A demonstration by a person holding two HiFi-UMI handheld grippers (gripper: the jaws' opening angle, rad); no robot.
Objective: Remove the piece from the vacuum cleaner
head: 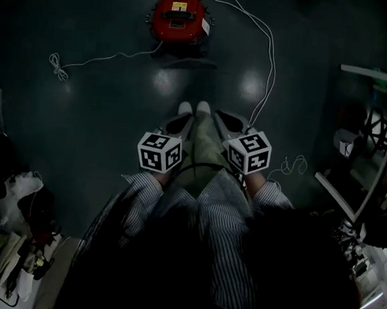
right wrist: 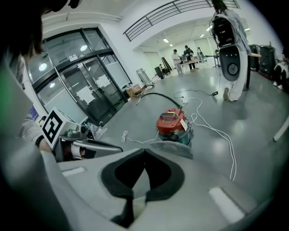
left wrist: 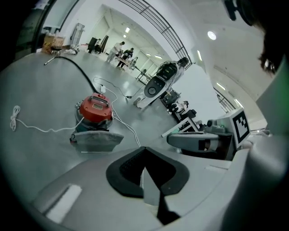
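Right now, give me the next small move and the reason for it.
Probably step forward toward the red vacuum cleaner. It stands on the floor well ahead, seemingly beyond reach, with its flat grey piece facing you. The left gripper and right gripper are close to your body, jaws shut and empty. Mind the white cable.

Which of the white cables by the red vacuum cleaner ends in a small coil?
The cable running left from the vacuum cleaner; the other cable sweeps right and down, toward the person.

left tool (left wrist: 144, 151): jaws together | right tool (right wrist: 144, 152): jaws together | side by side (both pointing forward)
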